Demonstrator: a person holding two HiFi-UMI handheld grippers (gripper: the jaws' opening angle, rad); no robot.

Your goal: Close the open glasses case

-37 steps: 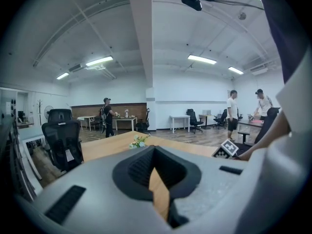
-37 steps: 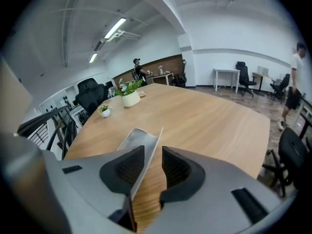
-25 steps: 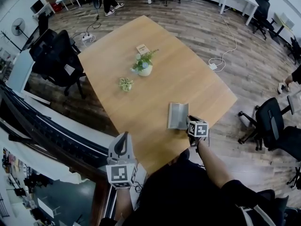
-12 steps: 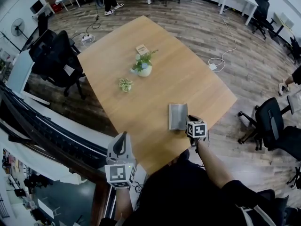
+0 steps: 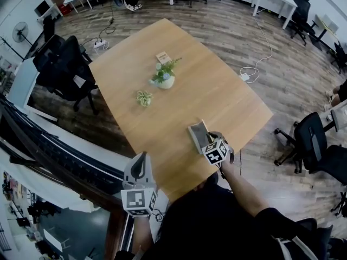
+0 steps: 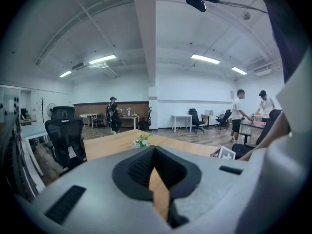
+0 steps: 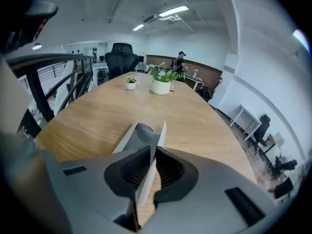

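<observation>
Wooden surface (image 5: 206,85): large and mostly bare. A potted plant (image 5: 165,75) and a small plant (image 5: 145,97) sit mid-surface, well apart from the work, so nothing obstructs a swinging panel.

Glasses case (image 5: 198,135): grey, near the surface's edge closest to the person, on their right side. It is open. In the right gripper view its two panels spread in a V (image 7: 139,133), one sloping away to the left and one standing almost edge-on. In the head view the case looks tipped up off the surface on one side. I cannot tell which panel is lid and which is base.

Right gripper (image 5: 208,143): angled down onto the case's near end. Its fingers (image 7: 168,167) are closed on the thin edge of the upright panel, with pads pressing both faces. Judgement: pinching the edge gives leverage to fold that panel over onto the other half. The hinge line should serve as the pivot.

Left gripper (image 5: 142,160): held low beside the person's body, off the near edge and well apart from the case. Its fingers (image 6: 141,167) are together with nothing between them. Only a sliver of wood shows through the gap below the tips. Judgement: idle, and available to steady the free half if it slides.

Task status, judged: closing is begun, not done. Risk: the unheld half may skid on the smooth wood.
</observation>
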